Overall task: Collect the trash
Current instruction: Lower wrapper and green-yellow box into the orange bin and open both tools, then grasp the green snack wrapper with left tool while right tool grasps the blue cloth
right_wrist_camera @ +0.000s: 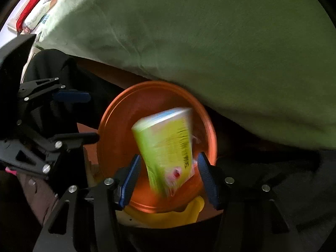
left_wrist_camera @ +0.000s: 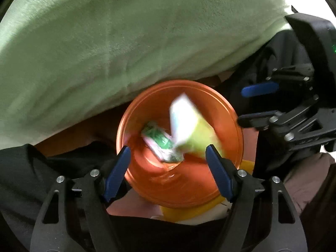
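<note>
An orange bin [left_wrist_camera: 147, 189] [right_wrist_camera: 105, 126] stands right below both grippers. My left gripper [left_wrist_camera: 168, 148] [right_wrist_camera: 93, 116] hangs open over its mouth with nothing between its blue pads. A green-and-white wrapper [left_wrist_camera: 161, 142] lies on the bin's bottom. A yellow-green packet [left_wrist_camera: 189, 126] [right_wrist_camera: 166, 147], blurred, is in the bin's mouth between the pads of my right gripper [right_wrist_camera: 169, 156] [left_wrist_camera: 241, 105]. A gap shows on each side of it, so the right jaws stand open and the packet is loose.
A light green blanket [left_wrist_camera: 126, 42] [right_wrist_camera: 210, 42] hangs over the far side of the bin. Dark cloth [left_wrist_camera: 21, 168] lies left and right of it. Something yellow [left_wrist_camera: 184, 212] [right_wrist_camera: 168, 216] sticks out under the bin's near side. A printed pillow with a red edge [right_wrist_camera: 31, 6] lies far left.
</note>
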The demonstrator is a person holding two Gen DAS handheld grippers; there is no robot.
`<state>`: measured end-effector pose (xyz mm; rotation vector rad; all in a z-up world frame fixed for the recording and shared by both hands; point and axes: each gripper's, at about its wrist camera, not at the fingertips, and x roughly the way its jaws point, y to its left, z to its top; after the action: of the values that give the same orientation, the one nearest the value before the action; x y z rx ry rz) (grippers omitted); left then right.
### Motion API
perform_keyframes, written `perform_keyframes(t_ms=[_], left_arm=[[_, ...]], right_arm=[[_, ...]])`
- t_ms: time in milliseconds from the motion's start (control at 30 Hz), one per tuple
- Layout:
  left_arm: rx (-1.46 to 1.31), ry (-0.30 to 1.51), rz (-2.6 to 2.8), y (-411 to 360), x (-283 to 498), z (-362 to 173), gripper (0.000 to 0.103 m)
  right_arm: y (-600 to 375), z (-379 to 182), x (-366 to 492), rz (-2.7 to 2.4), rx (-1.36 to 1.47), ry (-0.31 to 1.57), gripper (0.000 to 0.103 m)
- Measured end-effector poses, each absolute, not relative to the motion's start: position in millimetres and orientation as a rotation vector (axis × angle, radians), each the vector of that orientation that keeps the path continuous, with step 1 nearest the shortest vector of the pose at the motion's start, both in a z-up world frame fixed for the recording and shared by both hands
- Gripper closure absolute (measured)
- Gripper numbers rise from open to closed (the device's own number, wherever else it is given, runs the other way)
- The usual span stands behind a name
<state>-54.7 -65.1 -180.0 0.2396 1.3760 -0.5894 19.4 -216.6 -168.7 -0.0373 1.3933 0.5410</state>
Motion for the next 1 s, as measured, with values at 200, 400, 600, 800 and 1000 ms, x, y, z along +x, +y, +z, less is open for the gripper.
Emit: perform_keyframes(t_ms=[200, 400, 600, 800, 1000], left_arm=[[0.203, 1.25, -0.622, -51.3, -52.3, -137.0, 0.031], [0.117, 1.078, -0.548, -18.9, -17.2, -71.8, 0.025], [-0.097, 0.932, -0.382, 35.4, 64.6, -21.5, 0.021], [-0.445, 0.826, -0.153, 106.0, 166.8, 18.5, 0.015], [-0.59, 0.855, -0.043, 140.5, 255.4, 17.4, 0.015]], right_arm=[[-236.0, -109.7, 11.4, 0.597, -0.037, 1.243, 0.047], [-251.3, -42.3, 28.3, 0.608, 0.044, 1.031, 0.042], [-255.8, 5.3, 60.3, 0.577, 0.091, 0.82, 0.023], [-248.7, 11.0, 87.3, 0.565, 0.136, 0.79, 0.021], [-241.8, 5.1, 88.1, 0.565, 0.105, 0.799, 0.021]])
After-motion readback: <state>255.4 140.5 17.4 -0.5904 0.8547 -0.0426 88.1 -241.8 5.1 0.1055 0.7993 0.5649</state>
